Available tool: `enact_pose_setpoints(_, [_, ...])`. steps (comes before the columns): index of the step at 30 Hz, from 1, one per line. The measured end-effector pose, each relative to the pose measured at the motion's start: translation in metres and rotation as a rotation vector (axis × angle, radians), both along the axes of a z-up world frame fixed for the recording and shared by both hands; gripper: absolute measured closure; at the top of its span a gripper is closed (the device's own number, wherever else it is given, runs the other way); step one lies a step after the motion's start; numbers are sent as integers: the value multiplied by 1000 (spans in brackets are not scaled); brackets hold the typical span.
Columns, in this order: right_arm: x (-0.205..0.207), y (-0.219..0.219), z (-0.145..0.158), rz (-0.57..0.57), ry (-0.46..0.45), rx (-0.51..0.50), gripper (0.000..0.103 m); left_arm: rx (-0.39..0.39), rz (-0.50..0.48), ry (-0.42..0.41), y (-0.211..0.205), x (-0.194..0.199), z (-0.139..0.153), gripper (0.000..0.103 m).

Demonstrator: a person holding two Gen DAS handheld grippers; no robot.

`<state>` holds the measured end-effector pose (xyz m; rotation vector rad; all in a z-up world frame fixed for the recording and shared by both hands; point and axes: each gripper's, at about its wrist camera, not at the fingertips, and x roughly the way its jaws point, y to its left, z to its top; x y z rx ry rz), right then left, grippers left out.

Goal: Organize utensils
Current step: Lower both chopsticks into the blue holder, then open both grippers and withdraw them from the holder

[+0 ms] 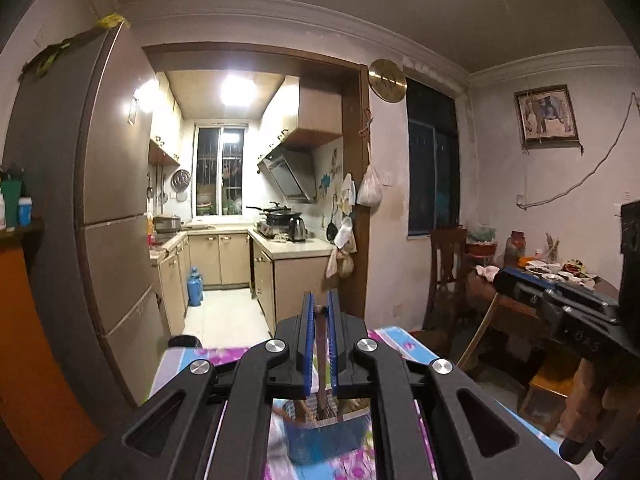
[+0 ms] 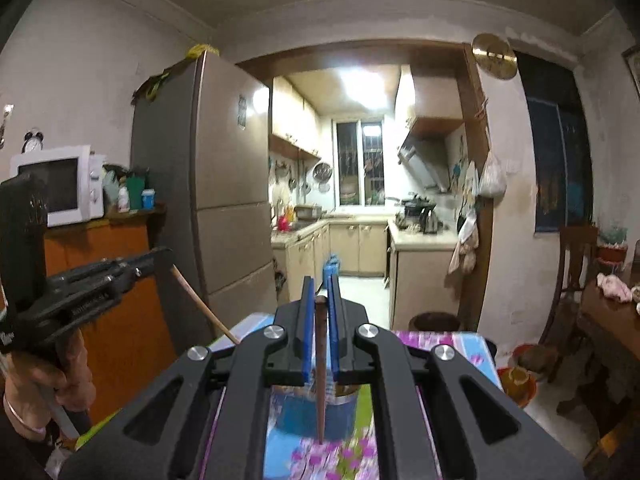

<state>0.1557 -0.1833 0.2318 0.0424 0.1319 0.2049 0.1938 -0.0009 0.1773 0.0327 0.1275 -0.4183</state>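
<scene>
Holding utensils over blue container (image 2: 316,416) | left gripper (image 1: 320,308) is clamping a dark utensil (image 1: 320,356) | right gripper (image 2: 320,292) is pinching a brown chopstick (image 2: 320,360) | handling: likely light, stiff, slippery; gripping mid-shaft.

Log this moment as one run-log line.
left gripper: fingers shut on dark utensil | right gripper: fingers shut on brown chopstick | blue container: on floral tablecloth, below both
</scene>
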Motion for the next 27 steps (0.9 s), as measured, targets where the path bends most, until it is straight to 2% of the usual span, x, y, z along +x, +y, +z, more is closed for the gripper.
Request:
enact_pose_setpoints(5, [39,0,7,-25,-32,12,98,28,-5,38,-19,42,5,96])
enact_pose_setpoints(9, [70,2,-6,-30,-18,26,98,82,12,86,-31,80,-9,96])
enact_pose_setpoints(14, [103,9,-36,-32,44,15,98,75,-9,168,-32,111,-35,96])
enact_pose_setpoints(23, [134,20,-78,-28,149,14,98,93,-48,272,-44,142,-91,95])
enact_pose_setpoints(27, [145,25,-95,-32,204,1,98,80,-30,242,-40,139,-104,95])
